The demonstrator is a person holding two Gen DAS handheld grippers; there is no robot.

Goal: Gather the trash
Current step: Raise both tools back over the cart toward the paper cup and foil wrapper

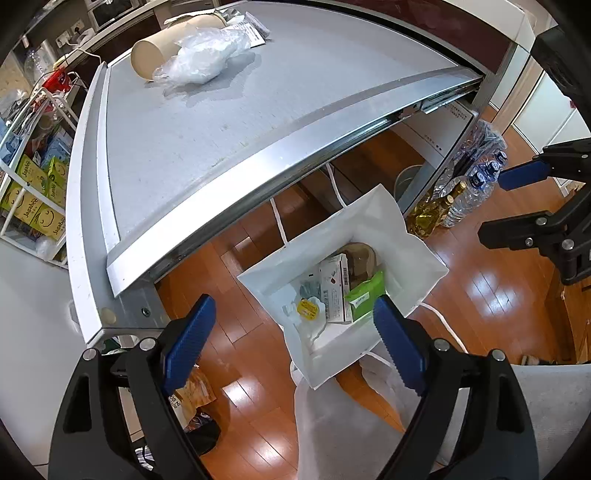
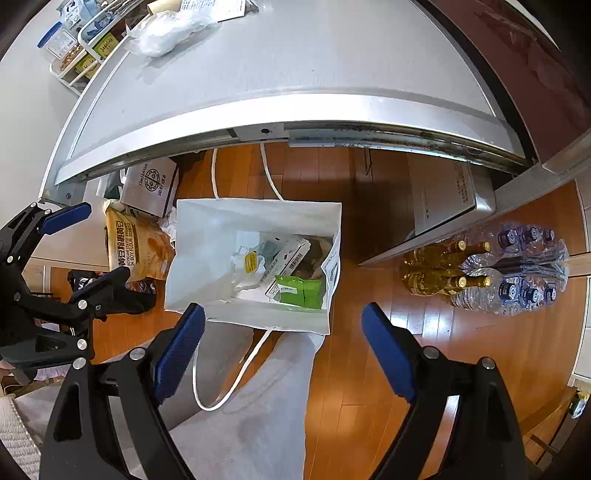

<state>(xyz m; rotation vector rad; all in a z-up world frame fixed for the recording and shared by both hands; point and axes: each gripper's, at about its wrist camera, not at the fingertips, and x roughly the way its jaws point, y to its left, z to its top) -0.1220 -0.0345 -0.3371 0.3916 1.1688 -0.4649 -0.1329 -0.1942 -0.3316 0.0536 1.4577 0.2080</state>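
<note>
A white paper bag [image 1: 406,236] stands open on the wooden floor below the table edge; it also shows in the right wrist view [image 2: 207,236]. Inside lie a green packet [image 1: 364,295], a white box [image 1: 334,291] and a wrapper with a yellow label [image 1: 308,309]. On the grey table [image 1: 258,122] lie a tipped brown paper cup [image 1: 155,55] and a crumpled clear plastic bag [image 1: 207,59]. My left gripper [image 1: 295,343] is open and empty above the bag. My right gripper [image 2: 282,350] is open and empty above the bag's near edge.
Water bottles [image 2: 517,288] and gold-capped bottles [image 2: 439,269] stand on the floor to the right. A soy flour bag [image 2: 133,243] and a box lie left of the bag. A white rack with green boxes [image 1: 33,184] stands left of the table. Papers [image 1: 251,29] lie at the table's far end.
</note>
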